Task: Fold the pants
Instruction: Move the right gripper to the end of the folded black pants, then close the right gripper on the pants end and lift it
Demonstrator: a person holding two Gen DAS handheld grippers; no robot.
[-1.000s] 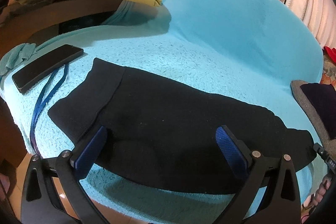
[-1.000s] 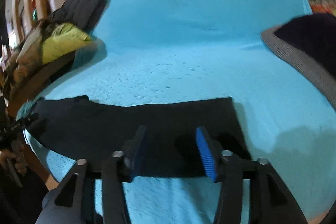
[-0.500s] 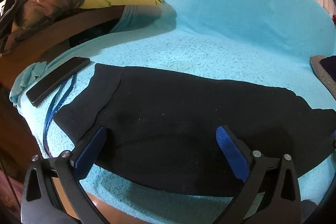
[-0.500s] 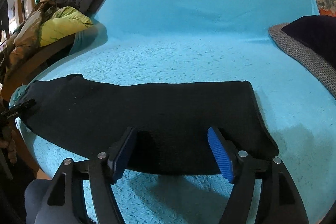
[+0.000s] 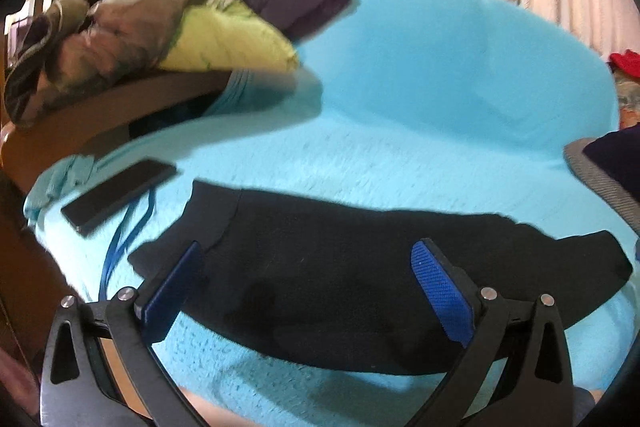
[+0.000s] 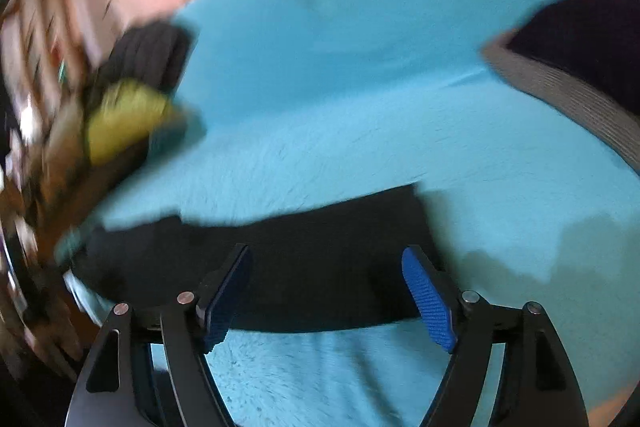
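Black pants [image 5: 340, 267] lie flat in a long band across the front of a turquoise fleece-covered seat [image 5: 400, 107]. They also show in the right wrist view [image 6: 312, 259]. My left gripper [image 5: 308, 267] is open and empty, hovering over the pants near the waistband end at the left. My right gripper [image 6: 326, 267] is open and empty, over the pants near their right end. That view is motion-blurred.
A black phone [image 5: 120, 193] with a blue lanyard [image 5: 124, 247] lies left of the pants. A pile of jackets [image 5: 160, 27] sits on the wooden armrest at the left. A grey-edged dark cushion [image 6: 580, 75] lies at the right. Curtains hang behind.
Both grippers have pulled back and tilted up, so more of the seat back and curtains show. The right gripper has opened wider over the second. The pants lie still.
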